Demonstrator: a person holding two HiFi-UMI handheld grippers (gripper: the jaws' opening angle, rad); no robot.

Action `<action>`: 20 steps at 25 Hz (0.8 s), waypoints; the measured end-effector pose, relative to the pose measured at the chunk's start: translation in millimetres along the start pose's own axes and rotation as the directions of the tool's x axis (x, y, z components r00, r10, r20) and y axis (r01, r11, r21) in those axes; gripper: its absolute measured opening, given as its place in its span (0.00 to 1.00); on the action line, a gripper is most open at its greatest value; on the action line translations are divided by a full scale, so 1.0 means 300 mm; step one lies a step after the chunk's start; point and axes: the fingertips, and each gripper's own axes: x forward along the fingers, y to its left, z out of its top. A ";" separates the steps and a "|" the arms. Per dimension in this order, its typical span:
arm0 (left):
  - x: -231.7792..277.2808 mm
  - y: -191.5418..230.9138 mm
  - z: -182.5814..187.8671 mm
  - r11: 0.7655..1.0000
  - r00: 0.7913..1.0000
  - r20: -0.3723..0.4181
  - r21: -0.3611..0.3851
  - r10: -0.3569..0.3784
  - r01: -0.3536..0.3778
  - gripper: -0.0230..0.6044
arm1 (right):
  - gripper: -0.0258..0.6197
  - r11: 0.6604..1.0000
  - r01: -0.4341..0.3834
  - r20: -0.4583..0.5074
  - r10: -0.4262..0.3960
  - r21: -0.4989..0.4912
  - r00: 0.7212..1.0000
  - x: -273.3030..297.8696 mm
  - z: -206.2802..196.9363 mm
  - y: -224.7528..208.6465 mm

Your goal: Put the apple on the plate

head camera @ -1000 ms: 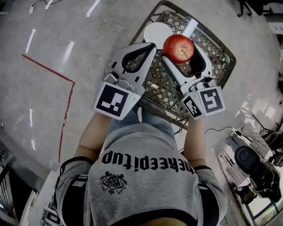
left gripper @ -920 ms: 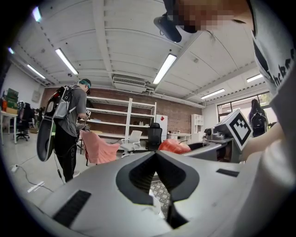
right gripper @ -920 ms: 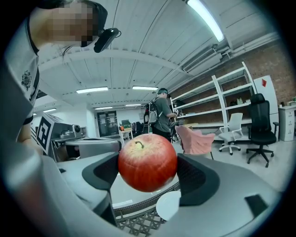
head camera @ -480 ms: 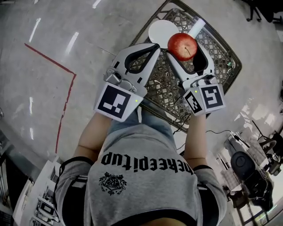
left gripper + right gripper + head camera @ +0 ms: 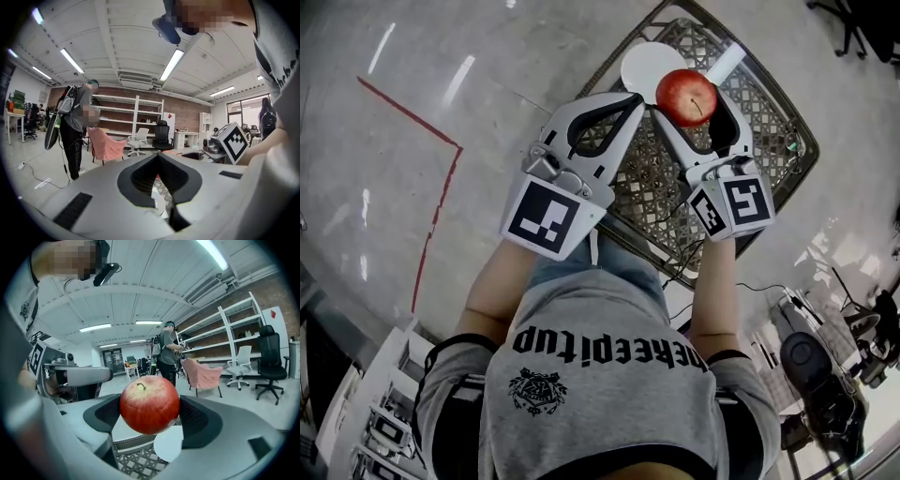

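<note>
My right gripper [image 5: 684, 99] is shut on a red apple [image 5: 685, 97], stem up, and holds it above a dark lattice table [image 5: 773, 103]. In the right gripper view the apple [image 5: 150, 403] fills the gap between both pads, with the white plate [image 5: 169, 443] just below and beyond it. That round plate [image 5: 645, 67] lies on the table's far part, up-left of the apple. My left gripper [image 5: 630, 101] is shut with nothing in it, beside the right one over the table's near-left edge; its tips [image 5: 158, 157] meet in the left gripper view.
A white stick-like object [image 5: 727, 63] lies on the table behind the apple. Grey polished floor with a red tape line [image 5: 431, 141] spreads to the left. A person with a backpack [image 5: 75, 126], a pink-draped chair [image 5: 107, 144], office chairs and shelves stand across the room.
Both grippers have crept a little farther over the table, and the apple now sits closer to the plate. The right gripper's hold on the apple is unchanged.
</note>
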 end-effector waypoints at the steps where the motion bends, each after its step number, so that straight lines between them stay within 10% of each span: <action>1: 0.003 0.001 -0.006 1.000 1.000 -0.003 -0.002 0.004 -0.004 0.06 | 0.64 1.000 -0.005 -0.003 0.005 -0.001 1.000 0.006 -0.008 -0.004; 20: 0.053 0.033 -0.090 0.997 0.997 -0.037 -0.026 0.067 -0.068 0.06 | 0.64 0.998 -0.055 -0.075 0.055 -0.004 0.996 0.134 -0.189 -0.093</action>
